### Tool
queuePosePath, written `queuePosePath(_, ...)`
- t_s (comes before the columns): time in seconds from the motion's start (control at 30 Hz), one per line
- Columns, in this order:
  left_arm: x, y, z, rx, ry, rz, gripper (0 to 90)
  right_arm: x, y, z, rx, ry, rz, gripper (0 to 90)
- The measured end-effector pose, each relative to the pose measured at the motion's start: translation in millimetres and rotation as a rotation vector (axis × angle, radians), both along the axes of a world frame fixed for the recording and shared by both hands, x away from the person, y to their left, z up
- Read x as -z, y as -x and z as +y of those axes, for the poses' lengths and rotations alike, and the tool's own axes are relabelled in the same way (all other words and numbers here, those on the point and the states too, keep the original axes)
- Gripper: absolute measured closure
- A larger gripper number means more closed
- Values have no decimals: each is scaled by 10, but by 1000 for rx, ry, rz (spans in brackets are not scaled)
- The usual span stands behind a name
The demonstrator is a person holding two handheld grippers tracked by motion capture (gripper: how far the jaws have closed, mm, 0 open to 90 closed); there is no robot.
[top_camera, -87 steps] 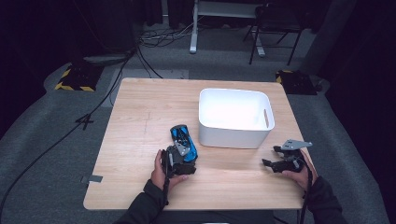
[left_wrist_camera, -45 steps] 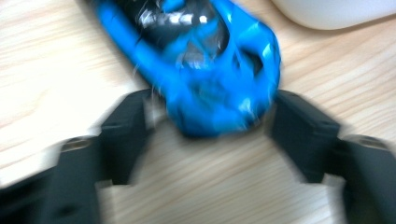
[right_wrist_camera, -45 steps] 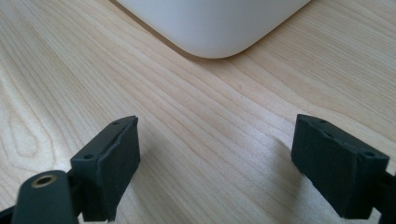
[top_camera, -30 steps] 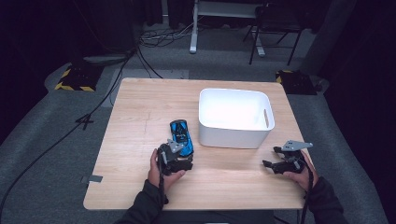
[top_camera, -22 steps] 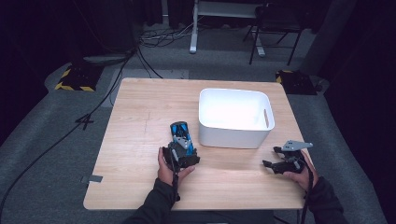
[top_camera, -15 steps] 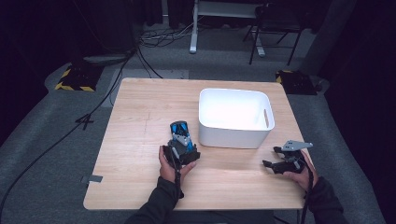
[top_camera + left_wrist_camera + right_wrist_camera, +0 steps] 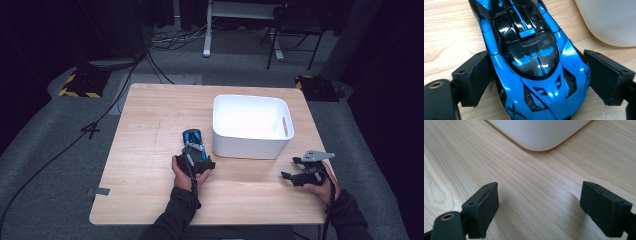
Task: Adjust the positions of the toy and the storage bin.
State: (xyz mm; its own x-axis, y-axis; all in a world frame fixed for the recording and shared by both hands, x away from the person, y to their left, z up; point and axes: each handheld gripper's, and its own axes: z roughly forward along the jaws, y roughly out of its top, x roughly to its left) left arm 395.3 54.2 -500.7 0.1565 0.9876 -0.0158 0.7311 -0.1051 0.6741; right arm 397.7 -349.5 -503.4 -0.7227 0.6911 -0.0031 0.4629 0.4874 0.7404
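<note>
Blue toy car (image 7: 531, 62) sits between the left tool's (image 7: 536, 82) just-widened jaws, gaps both sides; right tool (image 7: 544, 207) spread.

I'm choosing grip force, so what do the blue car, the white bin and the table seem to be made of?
Blue toy car: hard glossy plastic or painted metal, with sharp highlights. White bin: smooth, matte plastic, judging by its rounded moulded corners. Table: pale wood or wood-look laminate; grain lines show.
</note>
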Motion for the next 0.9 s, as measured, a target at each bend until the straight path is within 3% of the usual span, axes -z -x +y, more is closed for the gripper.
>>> queuePosePath(0.17,-19,-15,147,73,6,15,163,0,3,-2,0,0,0,156)
queuePosePath(0.47,-30,43,578,304,-2,22,194,0,5,-2,0,0,0,156)
queuePosePath(0.6,-28,71,747,372,-6,12,204,0,4,-4,-1,0,0,156)
queuePosePath(0.9,8,84,1210,598,13,-15,211,0,4,-5,-1,0,-1,156)
